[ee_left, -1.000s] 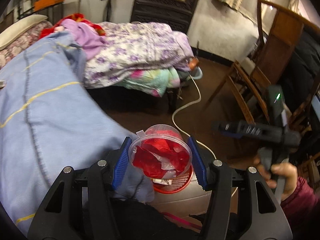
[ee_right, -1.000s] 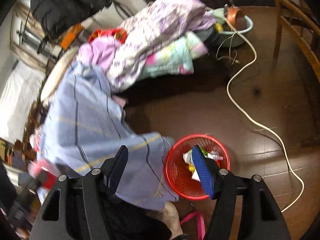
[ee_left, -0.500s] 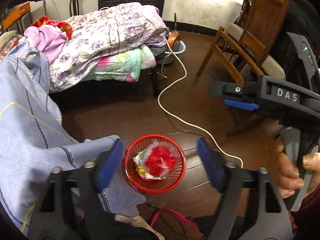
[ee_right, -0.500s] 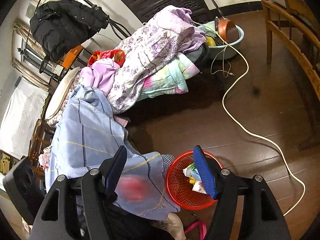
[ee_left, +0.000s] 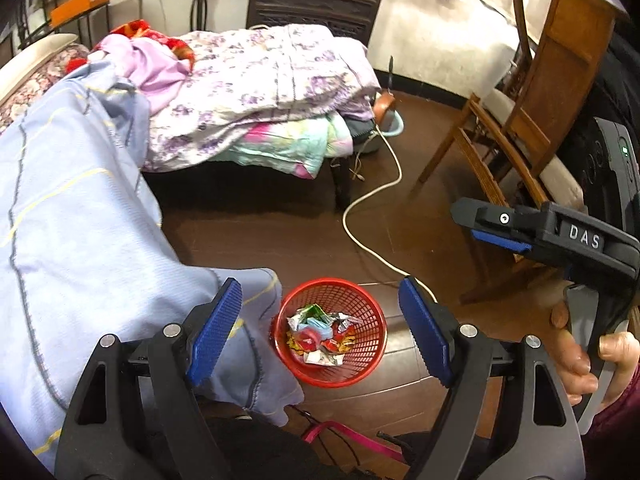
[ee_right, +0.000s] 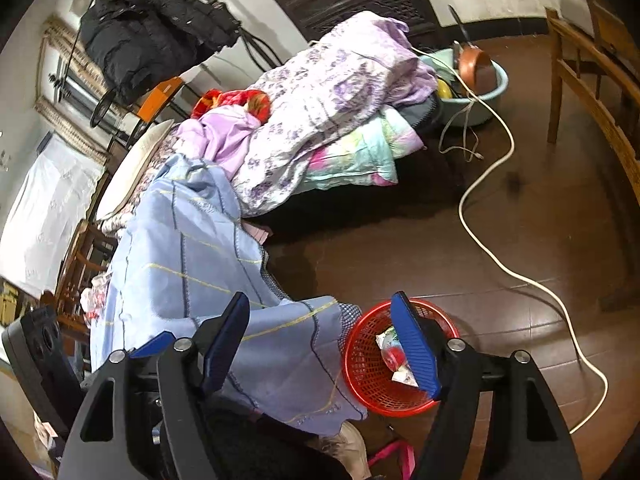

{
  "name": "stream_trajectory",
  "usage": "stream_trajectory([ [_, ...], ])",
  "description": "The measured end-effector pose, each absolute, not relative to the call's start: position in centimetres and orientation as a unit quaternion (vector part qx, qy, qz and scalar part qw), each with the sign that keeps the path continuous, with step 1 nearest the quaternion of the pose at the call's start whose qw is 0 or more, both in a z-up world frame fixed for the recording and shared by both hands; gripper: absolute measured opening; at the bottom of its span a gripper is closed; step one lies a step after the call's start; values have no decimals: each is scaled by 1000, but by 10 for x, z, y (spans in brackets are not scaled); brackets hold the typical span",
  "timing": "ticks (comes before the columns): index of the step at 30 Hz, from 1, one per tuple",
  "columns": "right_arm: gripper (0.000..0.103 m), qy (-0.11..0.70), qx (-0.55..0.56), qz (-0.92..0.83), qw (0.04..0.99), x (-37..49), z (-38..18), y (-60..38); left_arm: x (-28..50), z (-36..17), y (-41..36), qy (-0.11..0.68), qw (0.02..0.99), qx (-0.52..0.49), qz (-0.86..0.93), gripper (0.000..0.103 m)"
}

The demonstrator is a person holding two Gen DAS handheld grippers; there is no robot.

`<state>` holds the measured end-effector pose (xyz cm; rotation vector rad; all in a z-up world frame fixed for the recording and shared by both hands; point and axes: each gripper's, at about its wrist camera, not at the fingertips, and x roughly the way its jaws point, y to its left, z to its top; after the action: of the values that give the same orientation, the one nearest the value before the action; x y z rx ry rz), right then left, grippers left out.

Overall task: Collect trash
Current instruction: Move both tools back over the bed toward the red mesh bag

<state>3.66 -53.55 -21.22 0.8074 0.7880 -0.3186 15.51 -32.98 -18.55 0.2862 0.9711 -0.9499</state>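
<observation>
Both jaws gape empty over your red basket (ee_left: 332, 332); careful, that blue blanket (ee_left: 80, 240) draping its rim could snag and tip it.

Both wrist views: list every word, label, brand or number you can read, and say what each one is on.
"DAS": raised letters on the black body of the right gripper, seen in the left wrist view.
Printed wrappers in the red basket: print too small and crumpled to read.
Orange box by the wall: any marking is too small to read.
Nothing else legible in either view.
</observation>
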Motion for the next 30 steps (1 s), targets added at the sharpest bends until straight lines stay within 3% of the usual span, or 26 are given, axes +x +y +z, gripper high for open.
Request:
stream_trajectory([
  [18,75,382,315,-108,862,65,-173,-462,180,-158,-249,421,816,71,-389,79],
  [27,76,402,285,-62,868,104,-171,-404,228,-147,-160,406,861,33,-306,79],
  [30,80,397,262,-52,878,122,-169,-379,246,-141,-122,389,885,27,-253,85],
])
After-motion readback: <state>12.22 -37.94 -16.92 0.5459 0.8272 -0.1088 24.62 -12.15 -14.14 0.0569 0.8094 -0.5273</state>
